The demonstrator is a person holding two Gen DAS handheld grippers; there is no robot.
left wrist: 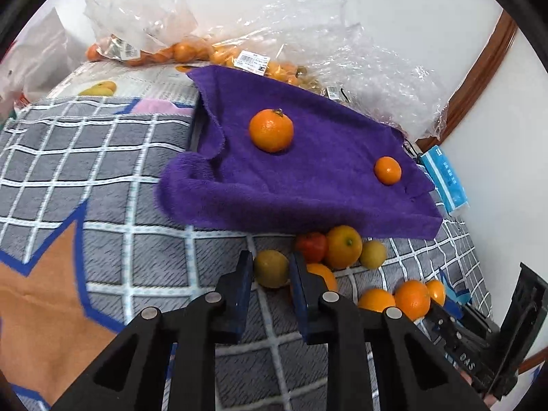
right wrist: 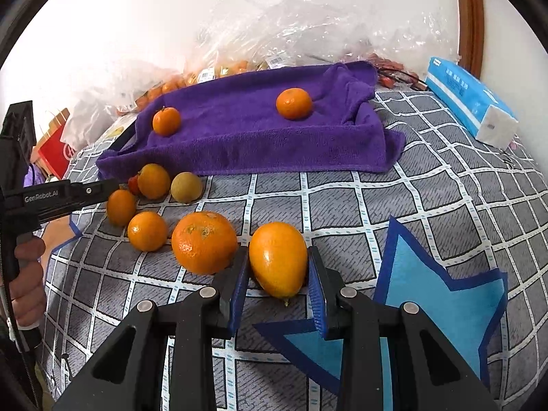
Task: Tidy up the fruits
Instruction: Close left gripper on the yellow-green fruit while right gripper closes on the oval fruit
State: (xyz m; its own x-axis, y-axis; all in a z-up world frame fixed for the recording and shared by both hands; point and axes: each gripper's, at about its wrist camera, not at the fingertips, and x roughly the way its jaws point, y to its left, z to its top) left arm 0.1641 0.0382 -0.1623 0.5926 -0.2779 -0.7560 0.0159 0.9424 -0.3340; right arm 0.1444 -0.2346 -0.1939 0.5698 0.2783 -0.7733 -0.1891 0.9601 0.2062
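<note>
The left tool [left wrist: 270, 270] is clenched on a small yellow-green fruit [left wrist: 271, 268], both blue pads pressing its sides, on the grey checked blanket [left wrist: 102, 178]. At its 1 o'clock sits a cluster: a red fruit [left wrist: 311, 246], a yellow-orange fruit [left wrist: 343, 246] and another greenish fruit [left wrist: 373, 254]. The right tool [right wrist: 278, 274] is clenched on an egg-shaped orange fruit [right wrist: 278, 258] resting on the blanket, with a large mandarin [right wrist: 204, 241] touching its left finger at 9 o'clock. Toward 12 o'clock lies a purple towel [right wrist: 239, 137] carrying two mandarins, one at left [right wrist: 166, 121] and one at right [right wrist: 294, 103].
</note>
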